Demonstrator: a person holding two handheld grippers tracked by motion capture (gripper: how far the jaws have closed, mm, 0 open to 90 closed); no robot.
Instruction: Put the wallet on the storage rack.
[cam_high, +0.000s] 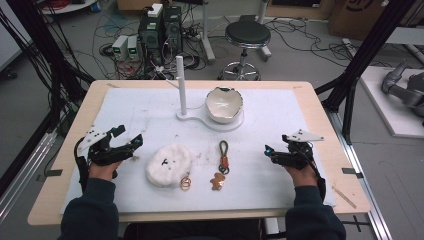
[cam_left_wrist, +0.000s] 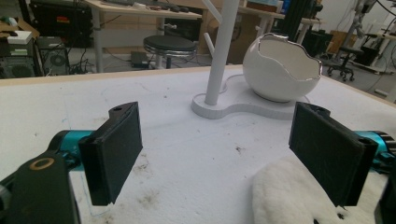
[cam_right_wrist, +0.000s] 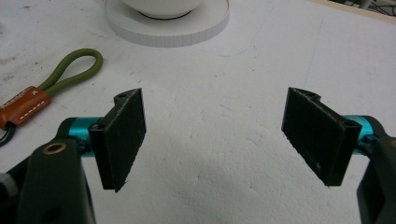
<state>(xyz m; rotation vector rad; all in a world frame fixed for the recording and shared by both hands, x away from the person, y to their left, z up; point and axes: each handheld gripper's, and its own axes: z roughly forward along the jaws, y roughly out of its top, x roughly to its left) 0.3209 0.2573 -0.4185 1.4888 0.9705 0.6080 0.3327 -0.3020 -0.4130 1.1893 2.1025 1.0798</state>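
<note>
Both tongs are low over the white mat (cam_high: 280, 180) on the bench (cam_high: 65, 165), one at each near corner. The left tongs (cam_high: 131, 138) sit at the left, jaws spread wide apart with nothing between them, and the fluffy white pad (cam_high: 167, 164) lies just to their right; in the left gripper view that pad (cam_left_wrist: 289, 196) pokes in near the right jaw, whether touching I cannot tell. The right tongs (cam_high: 268, 150) rest at the right, jaws likewise wide apart over bare mat (cam_right_wrist: 210, 140). Between the two hands, the olive loop keychain (cam_high: 223, 156) lies mid-mat, its brown leather tab (cam_right_wrist: 21, 106) showing left of the right tongs in the right gripper view. A small bear charm (cam_high: 217, 181) lies just nearer, and a gold ring (cam_high: 185, 184) rests at the pad's near edge. Farther back stand the white post stand (cam_high: 181, 85) and the cracked-egg bowl (cam_high: 224, 104) on its base.
</note>
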